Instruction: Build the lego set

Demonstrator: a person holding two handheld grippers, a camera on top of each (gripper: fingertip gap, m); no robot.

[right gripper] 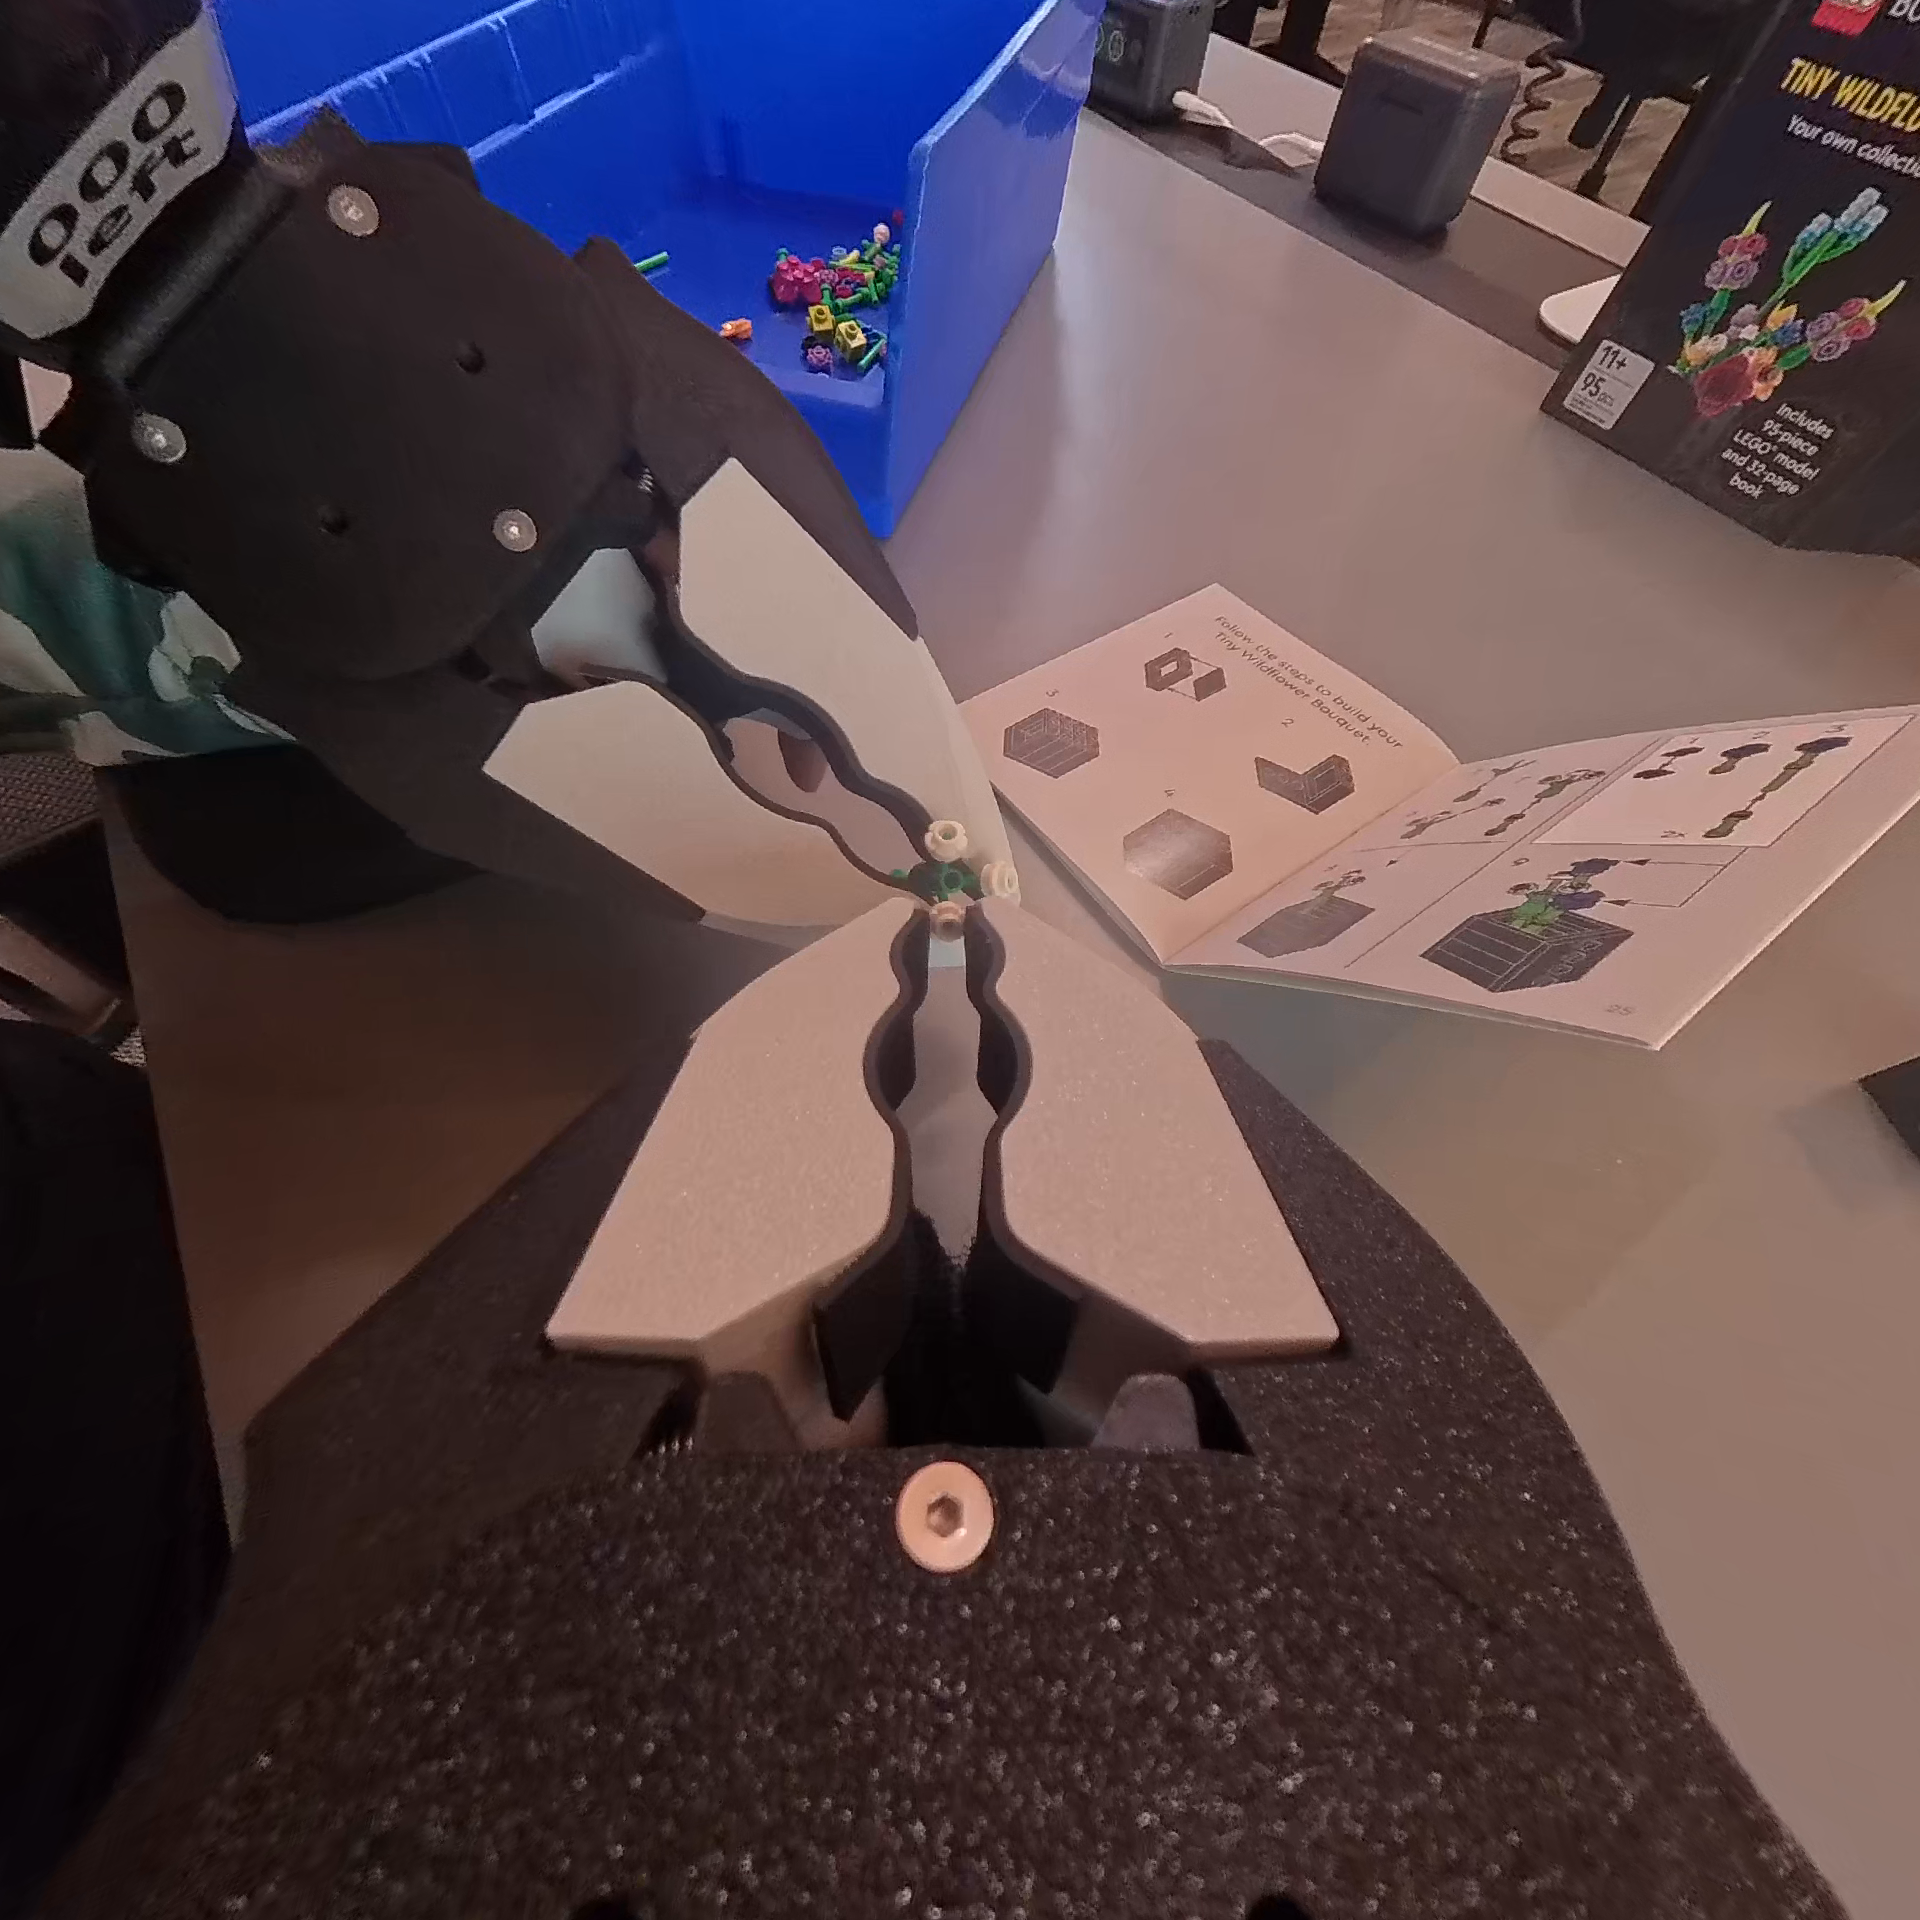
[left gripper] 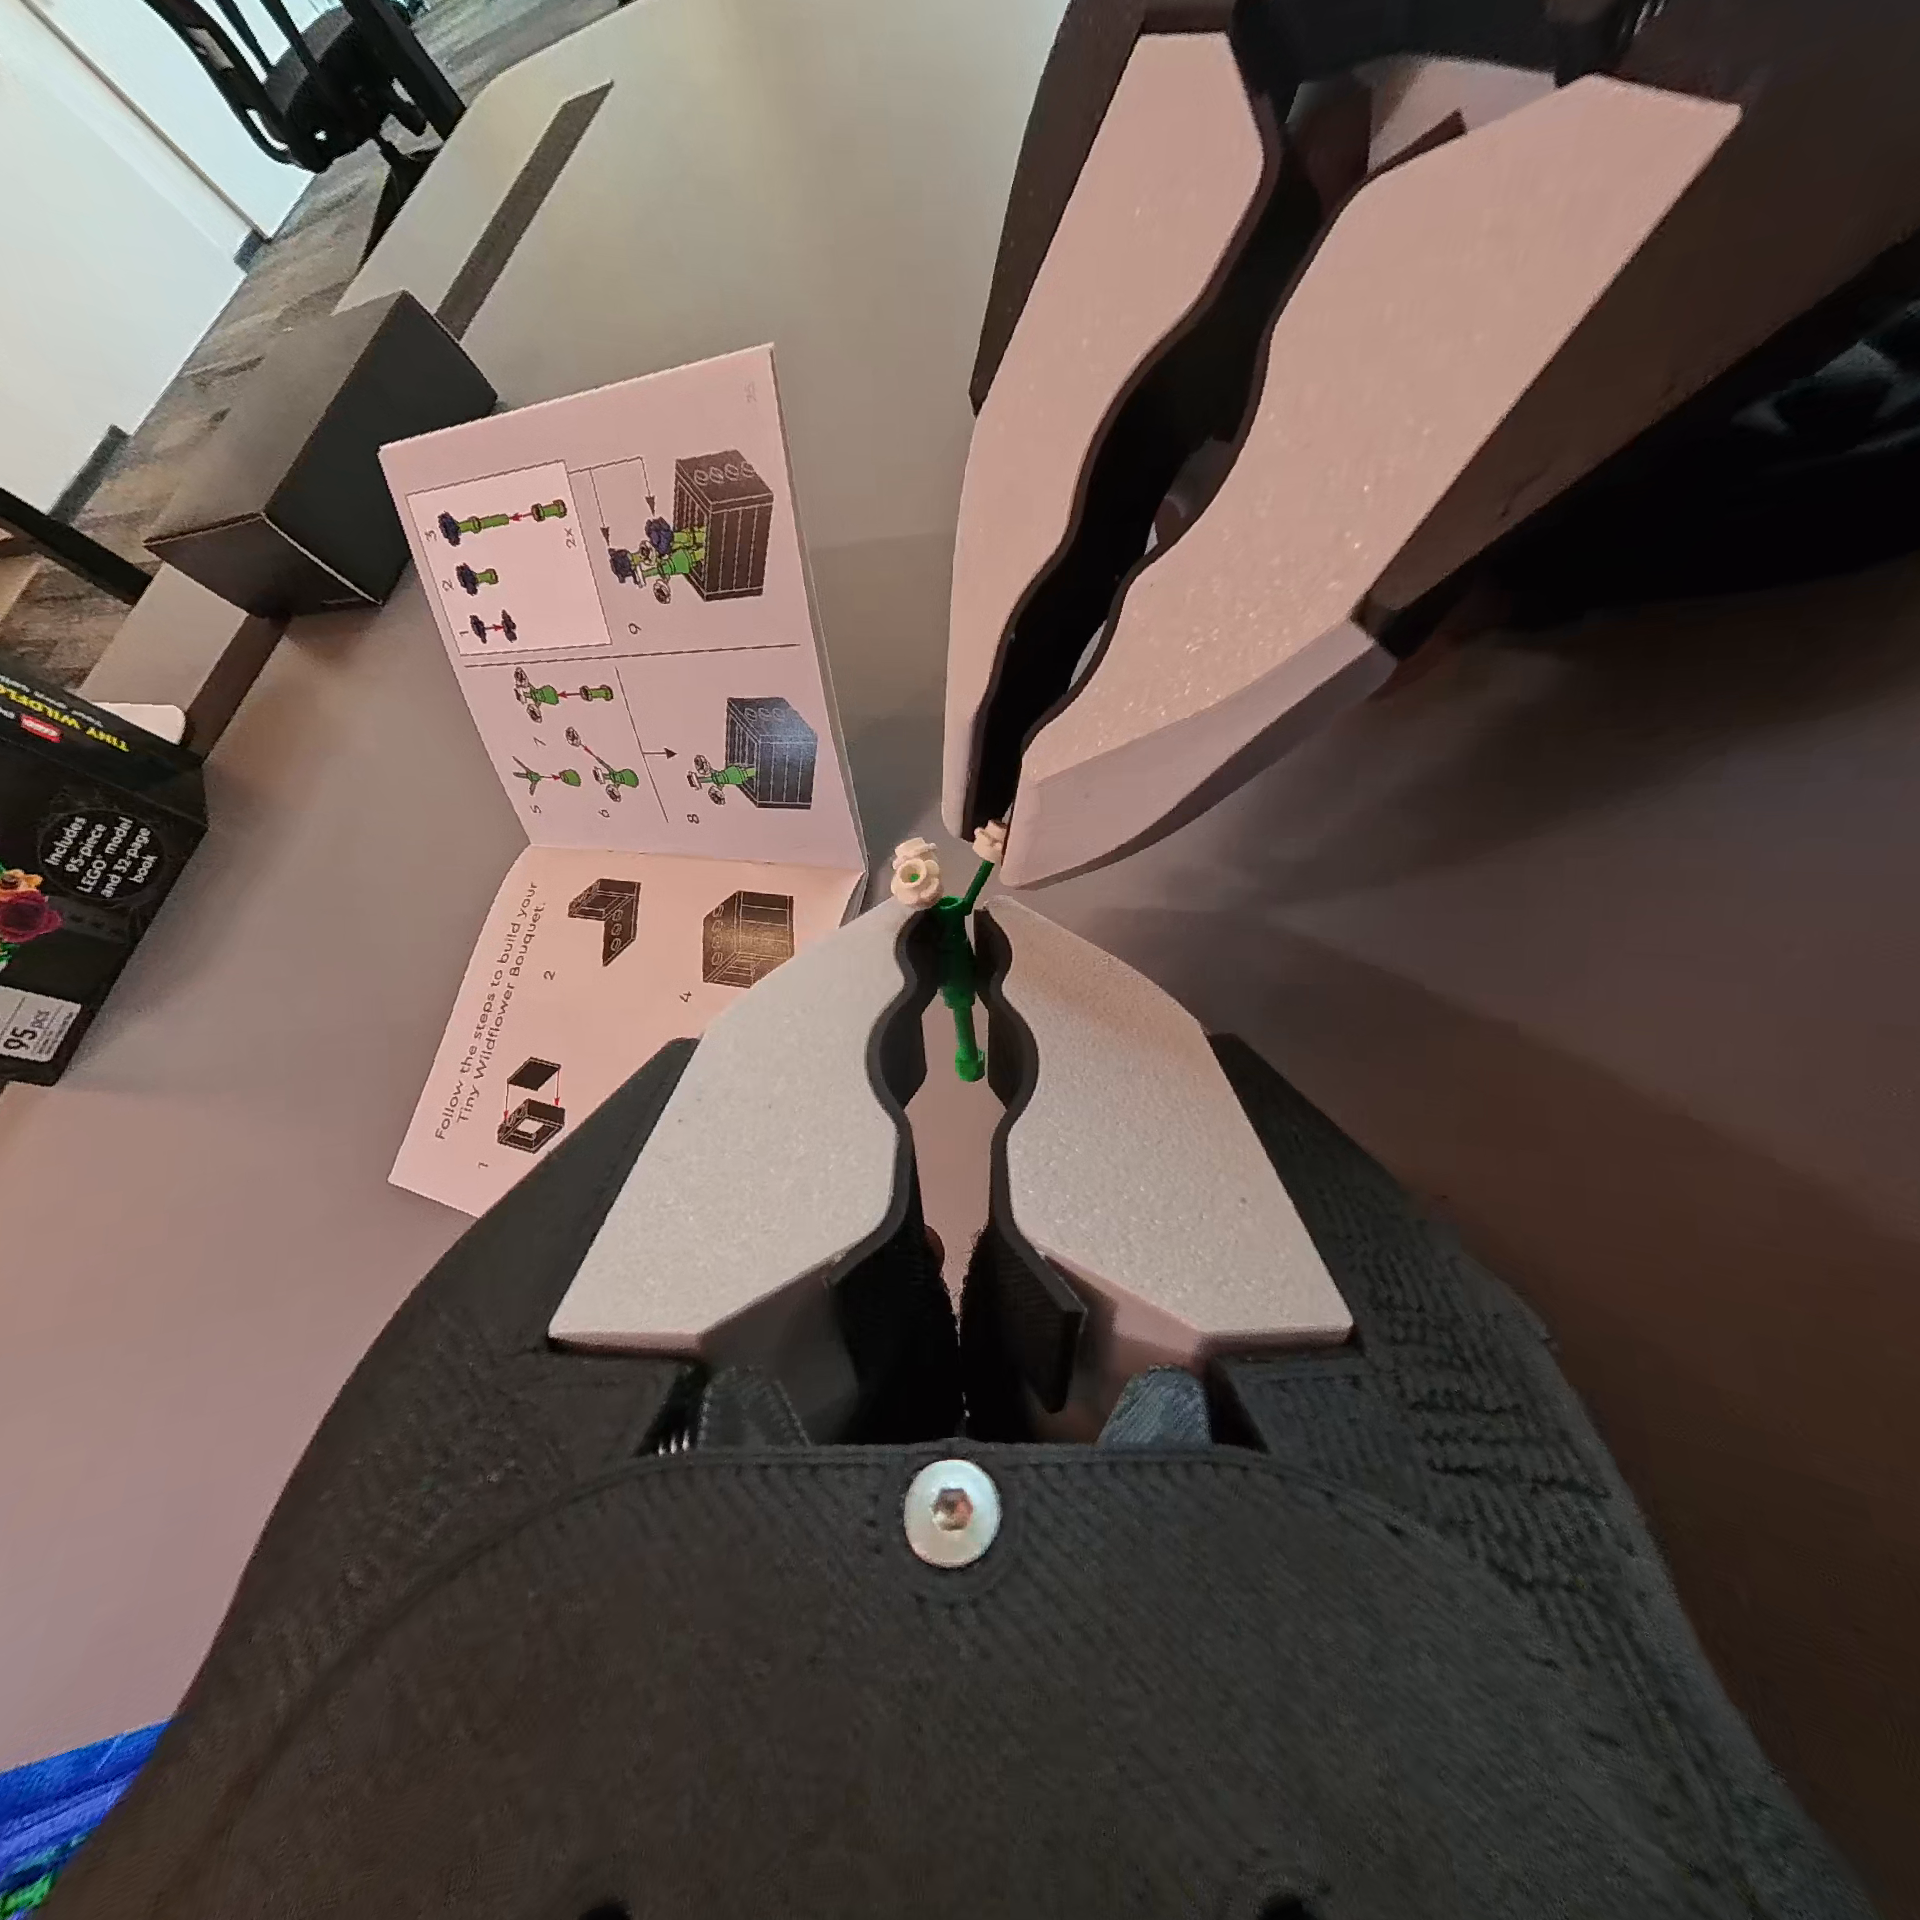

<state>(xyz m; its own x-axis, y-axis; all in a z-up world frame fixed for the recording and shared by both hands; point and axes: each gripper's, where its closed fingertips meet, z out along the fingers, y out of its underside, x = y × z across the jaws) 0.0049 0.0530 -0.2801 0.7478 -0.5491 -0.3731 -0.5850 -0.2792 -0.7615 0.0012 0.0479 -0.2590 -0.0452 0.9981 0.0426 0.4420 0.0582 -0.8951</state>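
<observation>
Left gripper [left gripper: 948,914] clenched on green flower stem [left gripper: 958,987], held above grey table [left gripper: 1455,1039]. Right gripper [right gripper: 943,920] meets it tip to tip, pinching small cream blossom [right gripper: 945,914] at stem's branch. Beyond: open instruction booklet [right gripper: 1299,831], then blue bin [right gripper: 727,156] of loose lego pieces [right gripper: 842,301], black set box [right gripper: 1766,291].
</observation>
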